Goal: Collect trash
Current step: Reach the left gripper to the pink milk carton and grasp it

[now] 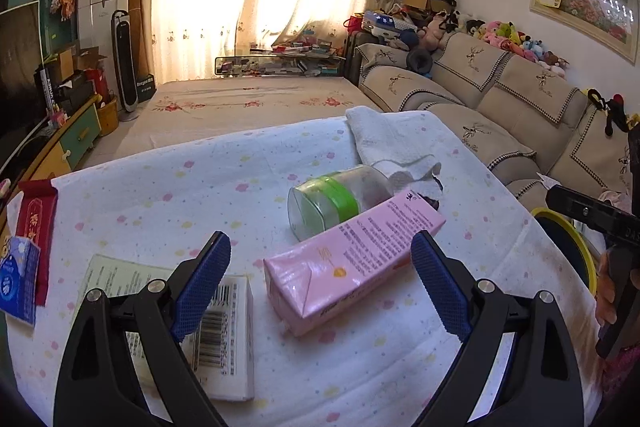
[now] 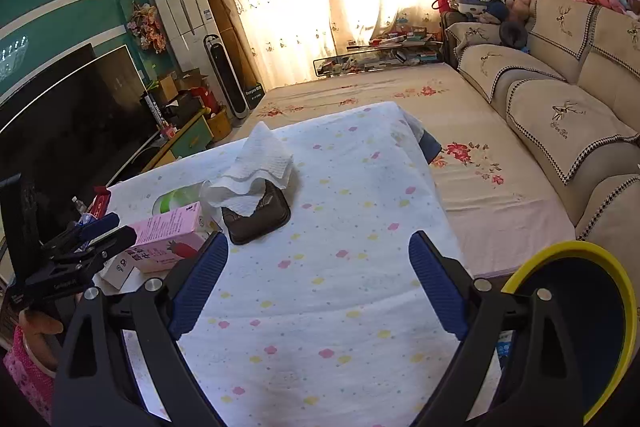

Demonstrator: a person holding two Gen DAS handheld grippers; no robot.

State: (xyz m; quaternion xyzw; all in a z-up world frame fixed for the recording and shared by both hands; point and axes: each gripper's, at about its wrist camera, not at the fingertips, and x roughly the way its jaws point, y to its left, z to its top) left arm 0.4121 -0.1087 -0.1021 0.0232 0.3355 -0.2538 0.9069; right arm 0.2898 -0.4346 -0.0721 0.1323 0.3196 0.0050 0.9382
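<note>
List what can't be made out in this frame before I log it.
- Clear bottle, left wrist view: far end hidden under the white tissue; contents unclear.
- Dark tissue holder, right wrist view: top covered by tissue.
- Yellow-rimmed bin: cut off by the frame edge and claw arm; inside too dark.
- White box: partly behind the left claw; print unreadable.

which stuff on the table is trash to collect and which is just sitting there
Likely trash:
- pink carton
- plastic bottle, lying on its side
- white barcode box
- yellow-rimmed bin, probably where it goes

Just lying about:
- tissue holder
- red packet
- blue tissue pack
</note>
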